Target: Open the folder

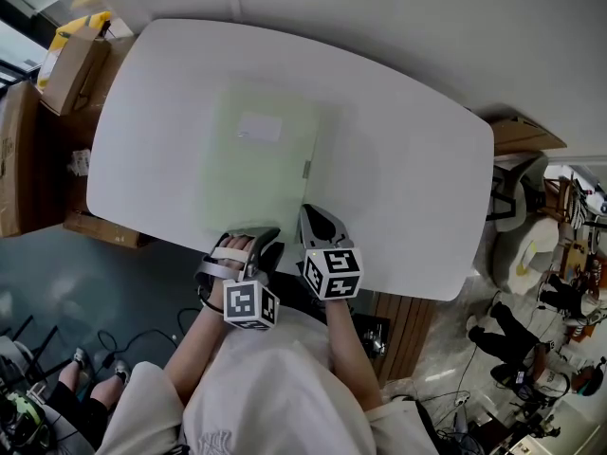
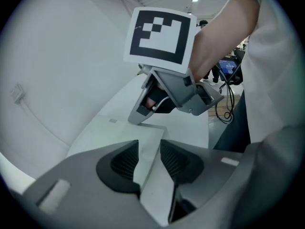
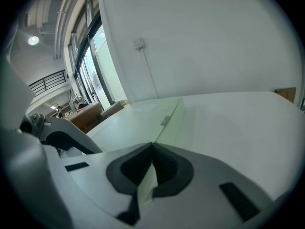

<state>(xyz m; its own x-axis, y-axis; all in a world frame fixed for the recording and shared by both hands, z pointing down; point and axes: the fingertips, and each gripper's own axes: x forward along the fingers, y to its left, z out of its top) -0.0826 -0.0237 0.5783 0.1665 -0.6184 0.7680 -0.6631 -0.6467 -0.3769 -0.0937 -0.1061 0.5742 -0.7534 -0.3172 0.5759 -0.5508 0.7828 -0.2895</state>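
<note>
Folder (image 1: 261,159) flat on table (image 1: 408,178), corner between right tongs (image 1: 308,214)

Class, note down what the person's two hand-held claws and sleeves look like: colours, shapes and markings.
The left claw and right claw are both light grey moulded plastic, with dark ribbed pads lining the jaws. Each carries a white cube printed with black square markers. The person wears a pale top with loose sleeves.

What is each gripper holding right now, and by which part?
The right gripper is shut on the folder, pinching its near right corner. The left gripper holds nothing: it is open, with the folder's near edge lying between its jaws, ungripped.
</note>
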